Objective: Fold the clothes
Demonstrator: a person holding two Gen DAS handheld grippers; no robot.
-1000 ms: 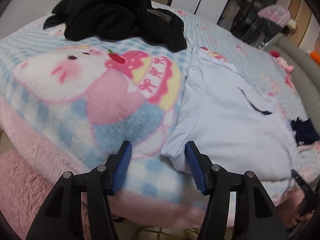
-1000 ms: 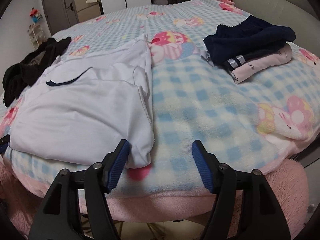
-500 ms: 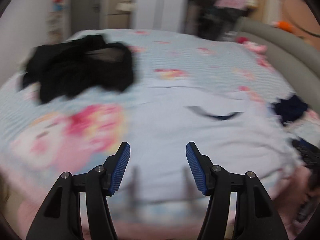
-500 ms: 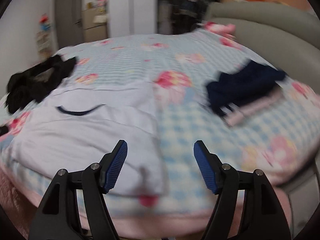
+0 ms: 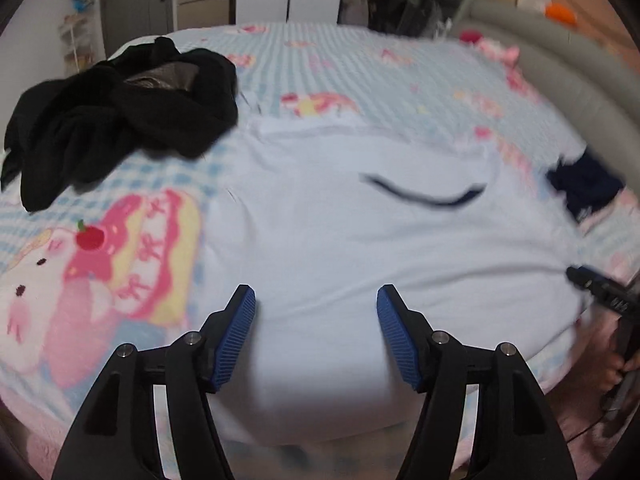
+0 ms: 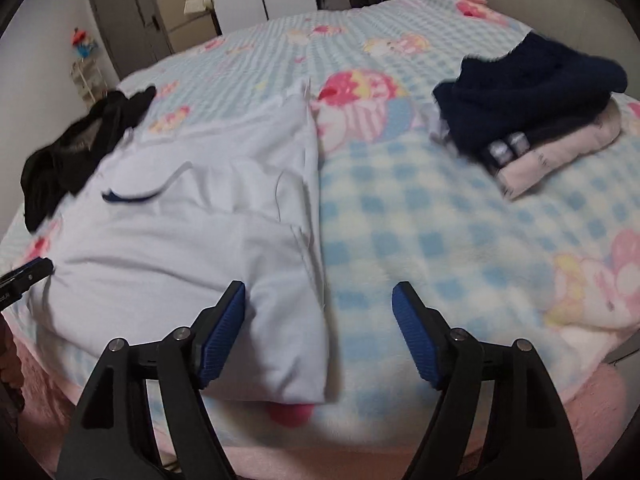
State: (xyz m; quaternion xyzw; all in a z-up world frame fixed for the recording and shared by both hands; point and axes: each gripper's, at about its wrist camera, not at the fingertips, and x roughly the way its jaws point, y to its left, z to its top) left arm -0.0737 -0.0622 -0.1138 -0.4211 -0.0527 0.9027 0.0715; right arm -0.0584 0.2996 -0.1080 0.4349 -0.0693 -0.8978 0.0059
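A pale blue shirt (image 5: 340, 240) with a dark collar trim lies partly folded on the bed, its near hem at the bed's front edge. My left gripper (image 5: 316, 304) hovers over the shirt's near middle, jaws opening, nothing pinched between them. In the right wrist view the same shirt (image 6: 180, 248) fills the left half. My right gripper (image 6: 319, 300) hangs over the shirt's right near corner, jaws opening, pads not pressing the cloth. The right gripper's tip (image 5: 596, 284) shows at the shirt's right edge in the left wrist view.
A heap of black clothes (image 5: 116, 120) lies at the bed's far left. A stack of folded clothes, navy on top of pink (image 6: 532, 108), sits at the right. The checked cartoon blanket (image 6: 440, 220) covers the bed. A grey padded headboard (image 5: 568, 80) curves along the right.
The left gripper swung from the shirt's left near corner to over its near middle. Both grippers' jaws stand a little wider. The right gripper shifted only slightly over the right corner.
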